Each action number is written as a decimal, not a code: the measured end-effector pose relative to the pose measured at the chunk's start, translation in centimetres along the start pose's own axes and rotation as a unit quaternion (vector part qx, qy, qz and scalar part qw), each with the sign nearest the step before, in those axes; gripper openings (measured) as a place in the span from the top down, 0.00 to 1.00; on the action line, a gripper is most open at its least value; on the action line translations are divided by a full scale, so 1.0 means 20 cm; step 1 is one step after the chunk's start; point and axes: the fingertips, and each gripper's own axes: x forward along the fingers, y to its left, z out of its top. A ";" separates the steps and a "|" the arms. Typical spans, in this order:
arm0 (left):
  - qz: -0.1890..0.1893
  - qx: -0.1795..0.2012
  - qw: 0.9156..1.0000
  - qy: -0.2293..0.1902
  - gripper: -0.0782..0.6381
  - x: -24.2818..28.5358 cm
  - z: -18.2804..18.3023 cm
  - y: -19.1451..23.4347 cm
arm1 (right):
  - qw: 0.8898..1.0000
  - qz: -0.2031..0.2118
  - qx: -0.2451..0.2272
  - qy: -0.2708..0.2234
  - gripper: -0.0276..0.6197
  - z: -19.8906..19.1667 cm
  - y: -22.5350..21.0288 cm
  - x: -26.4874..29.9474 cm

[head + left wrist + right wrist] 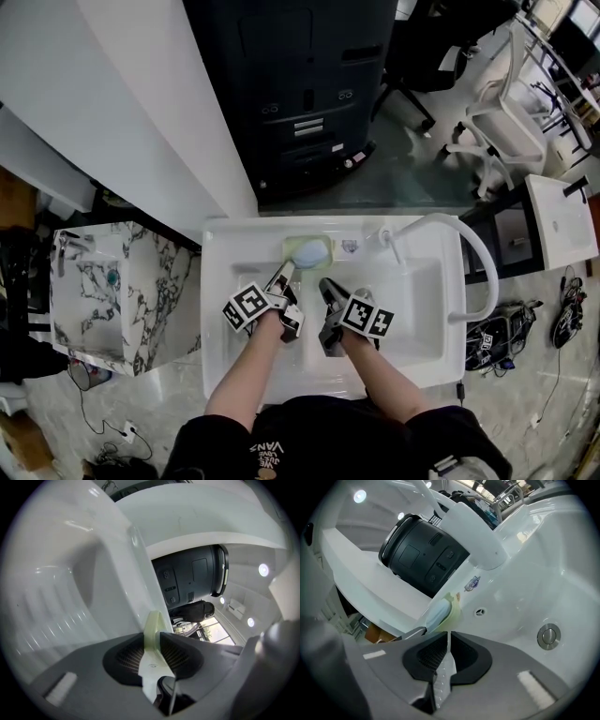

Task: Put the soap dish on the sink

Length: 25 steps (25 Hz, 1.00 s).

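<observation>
White sink [217, 281], pale green soap dish [309, 251] at its back rim, faucet [473, 258] alongside

The left tool [284, 273] is reaching forward over the white sink [225, 309]. Its tip is meeting the near edge of the pale green soap dish [327, 245], which is sitting on the sink's back ledge directly ahead of that tool. A bluish soap [307, 252] is lying in the dish. The right tool [328, 287] is hovering just beside the left tool, over the basin, its tip stopping short of the dish. A white faucet [473, 253] is arching well to the right of the right tool. A black machine [300, 94] is standing beyond the dish.
</observation>
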 end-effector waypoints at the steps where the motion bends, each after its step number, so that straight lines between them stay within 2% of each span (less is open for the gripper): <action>1: -0.001 0.000 1.000 0.001 0.70 0.00 0.00 0.00 | 1.000 0.002 -0.001 0.002 0.93 -0.01 0.01 0.01; 6: -0.014 -0.003 1.000 0.003 0.69 0.00 0.00 -0.03 | 1.000 0.017 -0.006 0.013 0.95 -0.03 0.08 0.07; 11: -0.026 -0.005 1.000 0.006 0.65 0.00 0.00 -0.06 | 0.999 0.025 -0.017 0.025 0.95 -0.06 0.13 0.14; 20: -0.024 0.008 1.000 -0.004 0.63 -0.07 0.04 -0.05 | 0.999 0.025 -0.014 0.027 0.95 -0.04 0.15 0.19; 23: -0.016 0.023 1.000 -0.001 0.63 -0.11 0.02 -0.02 | 0.999 0.026 -0.013 0.025 0.95 -0.03 0.15 0.20; 25: -0.005 0.052 0.999 0.010 0.64 -0.13 0.00 0.00 | 0.999 0.025 -0.012 0.024 0.95 -0.02 0.15 0.21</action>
